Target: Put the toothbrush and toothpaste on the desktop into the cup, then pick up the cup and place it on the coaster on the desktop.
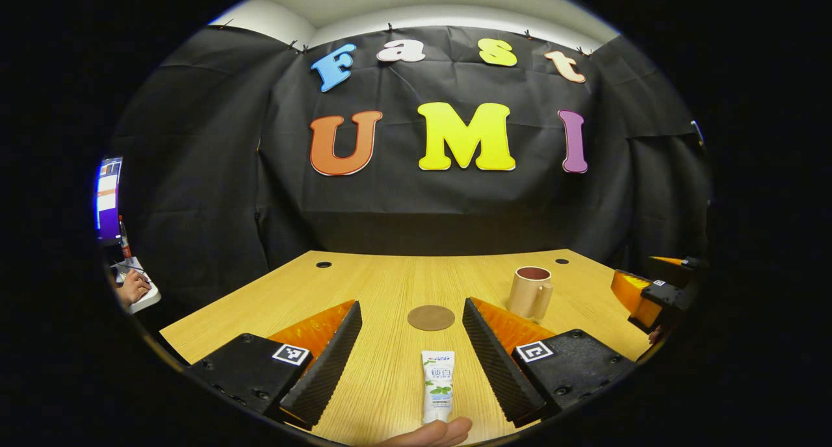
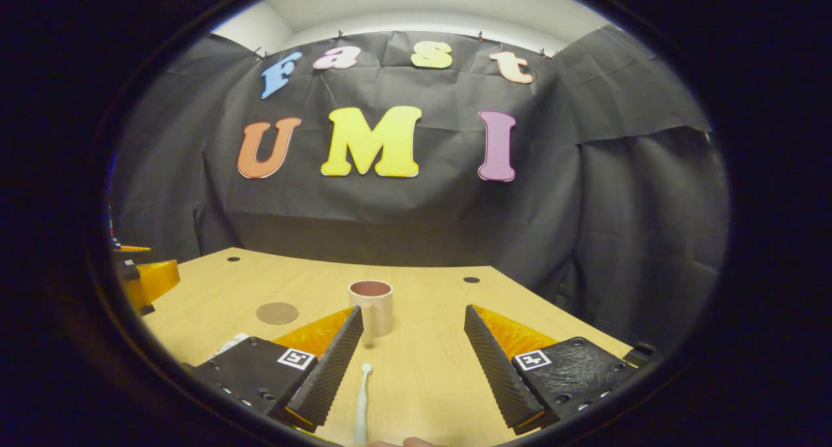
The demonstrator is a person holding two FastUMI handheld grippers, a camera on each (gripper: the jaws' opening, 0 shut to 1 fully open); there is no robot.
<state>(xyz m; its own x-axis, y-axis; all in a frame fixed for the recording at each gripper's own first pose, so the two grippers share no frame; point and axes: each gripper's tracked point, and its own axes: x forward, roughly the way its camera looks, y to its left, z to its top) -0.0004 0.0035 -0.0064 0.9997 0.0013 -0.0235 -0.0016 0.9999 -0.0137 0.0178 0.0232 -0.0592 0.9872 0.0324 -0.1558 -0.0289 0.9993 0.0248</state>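
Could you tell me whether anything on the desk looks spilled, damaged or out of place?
Nothing stands out. The beige ceramic cup stands upright, the round brown coaster lies flat and bare, and the white toothpaste tube and white toothbrush lie on the wooden desktop.

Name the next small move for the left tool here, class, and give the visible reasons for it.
Probably lower the left tool and close it on the toothpaste. The tube lies flat on the desktop between its open fingers, ungripped, and the cup stands upright and looks empty. The toothbrush likewise lies loose before the open right tool.
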